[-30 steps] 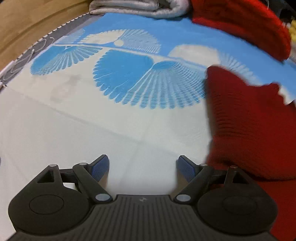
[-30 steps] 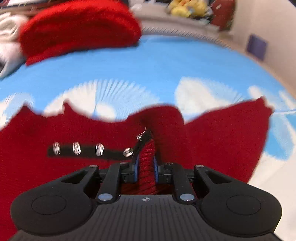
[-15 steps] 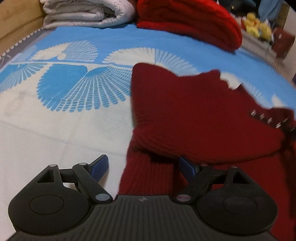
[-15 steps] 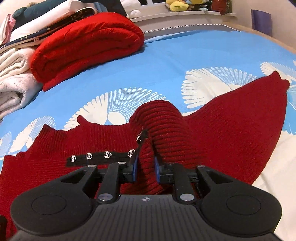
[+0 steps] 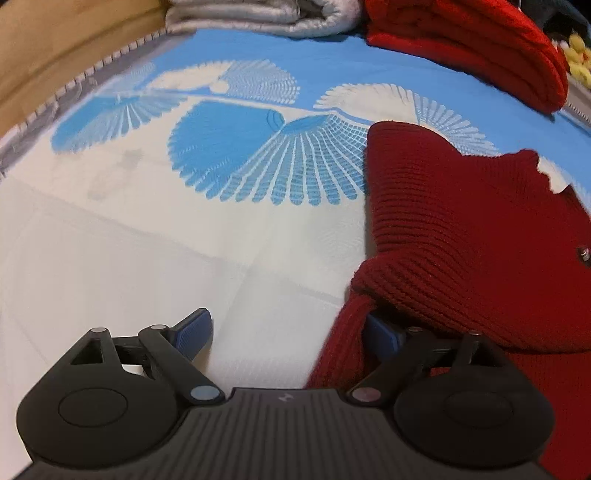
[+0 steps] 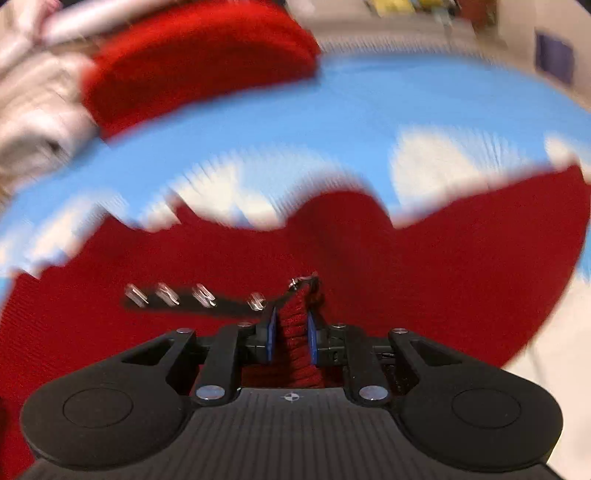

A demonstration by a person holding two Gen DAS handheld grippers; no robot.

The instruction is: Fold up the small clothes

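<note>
A dark red knitted garment point(image 5: 461, 229) lies on the blue-and-white patterned sheet point(image 5: 236, 162), at the right of the left wrist view. My left gripper point(image 5: 288, 332) is open; the garment's ribbed edge drapes over its right finger point(image 5: 380, 334) and the left finger rests on bare sheet. In the blurred right wrist view the same garment point(image 6: 424, 277) spreads wide, with a black strip of shiny buttons point(image 6: 195, 299). My right gripper point(image 6: 290, 332) is shut on a bunched fold of the red knit.
A folded bright red sweater point(image 5: 480, 44) and folded grey-white cloth point(image 5: 258, 18) lie at the far edge of the bed. The same red sweater point(image 6: 199, 70) and pale folded clothes point(image 6: 33, 122) show in the right wrist view. Wooden frame point(image 5: 55, 40) borders the left.
The left gripper has swung left, so the garment sits further right in its view. The right gripper stays shut on the knit fold; its view has gone blurred with motion.
</note>
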